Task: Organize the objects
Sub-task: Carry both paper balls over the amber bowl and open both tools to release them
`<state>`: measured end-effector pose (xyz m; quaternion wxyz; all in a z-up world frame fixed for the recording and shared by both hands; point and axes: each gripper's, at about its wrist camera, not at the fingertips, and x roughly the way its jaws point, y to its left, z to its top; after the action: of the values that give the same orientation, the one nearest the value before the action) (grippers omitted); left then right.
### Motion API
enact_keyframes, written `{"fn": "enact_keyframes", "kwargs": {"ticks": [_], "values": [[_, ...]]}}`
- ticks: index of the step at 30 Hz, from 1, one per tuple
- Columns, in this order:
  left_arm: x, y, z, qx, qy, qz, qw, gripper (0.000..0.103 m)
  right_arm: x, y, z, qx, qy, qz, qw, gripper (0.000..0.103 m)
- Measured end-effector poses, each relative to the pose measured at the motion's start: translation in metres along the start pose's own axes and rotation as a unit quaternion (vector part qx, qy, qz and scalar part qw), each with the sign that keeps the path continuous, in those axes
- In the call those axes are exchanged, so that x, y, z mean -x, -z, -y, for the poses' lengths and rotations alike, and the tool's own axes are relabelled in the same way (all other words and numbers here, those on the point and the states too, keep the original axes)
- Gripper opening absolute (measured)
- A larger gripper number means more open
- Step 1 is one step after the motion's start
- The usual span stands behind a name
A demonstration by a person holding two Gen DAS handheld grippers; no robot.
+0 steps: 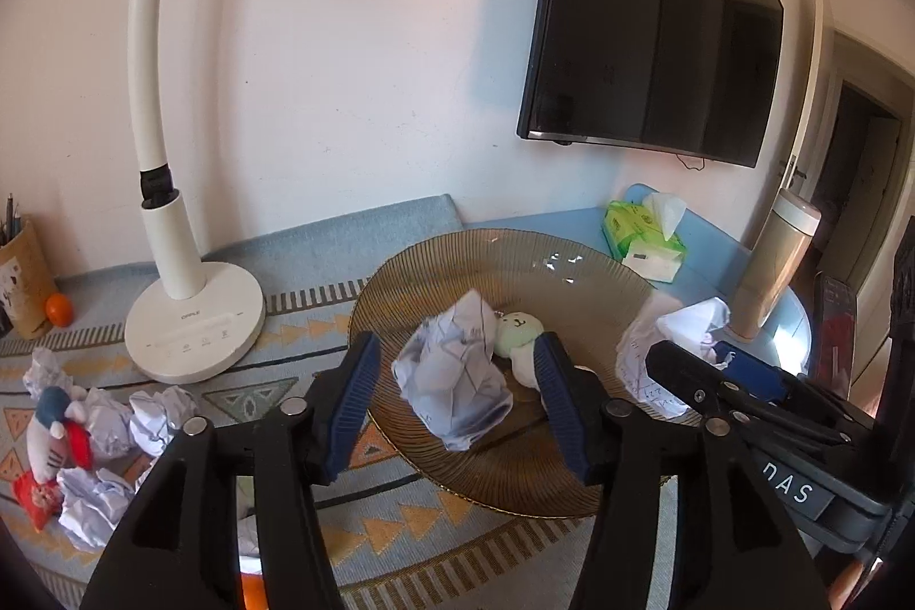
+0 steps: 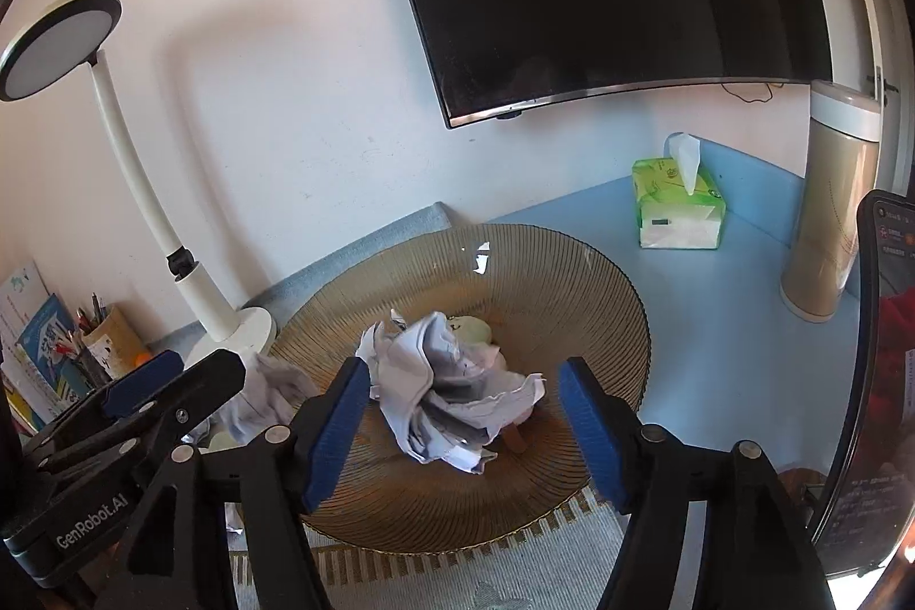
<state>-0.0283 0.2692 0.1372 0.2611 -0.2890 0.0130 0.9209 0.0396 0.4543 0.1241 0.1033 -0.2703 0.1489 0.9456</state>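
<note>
A ribbed amber glass plate (image 1: 572,267) sits on the patterned mat. A crumpled paper ball (image 1: 454,375) and a small pale green plush toy (image 1: 517,330) lie in it. My left gripper (image 1: 457,381) is open, its blue pads either side of the paper ball above the plate. In the right wrist view my right gripper (image 2: 463,415) is open too, straddling a crumpled paper ball (image 2: 452,398) on the plate (image 2: 572,278); the green plush (image 2: 472,327) peeks out behind it. Another paper ball (image 1: 680,330) lies at the plate's right rim, by the right gripper.
A white desk lamp (image 1: 194,324) stands left of the plate. Several paper balls (image 1: 154,415) and a red-white-blue plush (image 1: 54,438) lie at far left, near an orange (image 1: 59,310) and pencil cup (image 1: 23,278). A green tissue pack (image 1: 643,235) and beige tumbler (image 1: 772,267) stand at right.
</note>
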Motion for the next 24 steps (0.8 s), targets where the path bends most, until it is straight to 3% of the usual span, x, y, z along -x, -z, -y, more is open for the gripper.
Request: {"fn": "enact_keyframes", "kwargs": {"ticks": [2, 9, 12, 15, 20, 22, 24], "values": [[0.007, 0.003, -0.003, 0.004, -0.003, 0.012, 0.9999, 0.083, 0.004, 0.002, 0.002, 0.000, -0.007, 0.000, 1.000, 0.067], [0.072, 0.031, -0.044, 0.043, -0.019, 0.031, 0.9984, 0.083, 0.039, 0.026, -0.050, 0.071, -0.066, 0.006, 0.995, 0.068], [0.109, 0.063, -0.070, 0.047, -0.066, 0.041, 0.9959, 0.086, 0.047, 0.049, -0.087, 0.103, -0.104, 0.001, 0.989, 0.069], [0.136, 0.097, -0.103, 0.057, -0.131, 0.047, 0.9887, 0.092, 0.036, 0.080, -0.118, 0.114, -0.131, -0.019, 0.985, 0.080], [0.146, 0.143, -0.161, 0.091, -0.210, 0.022, 0.9731, 0.093, 0.009, 0.115, -0.141, 0.128, -0.122, -0.033, 0.984, 0.080], [0.147, 0.155, -0.177, 0.107, -0.220, 0.022, 0.9694, 0.093, -0.002, 0.121, -0.142, 0.130, -0.110, -0.046, 0.984, 0.080], [0.147, 0.160, -0.194, 0.144, -0.194, 0.013, 0.9703, 0.093, -0.006, 0.120, -0.141, 0.128, -0.109, -0.052, 0.984, 0.081]]}}
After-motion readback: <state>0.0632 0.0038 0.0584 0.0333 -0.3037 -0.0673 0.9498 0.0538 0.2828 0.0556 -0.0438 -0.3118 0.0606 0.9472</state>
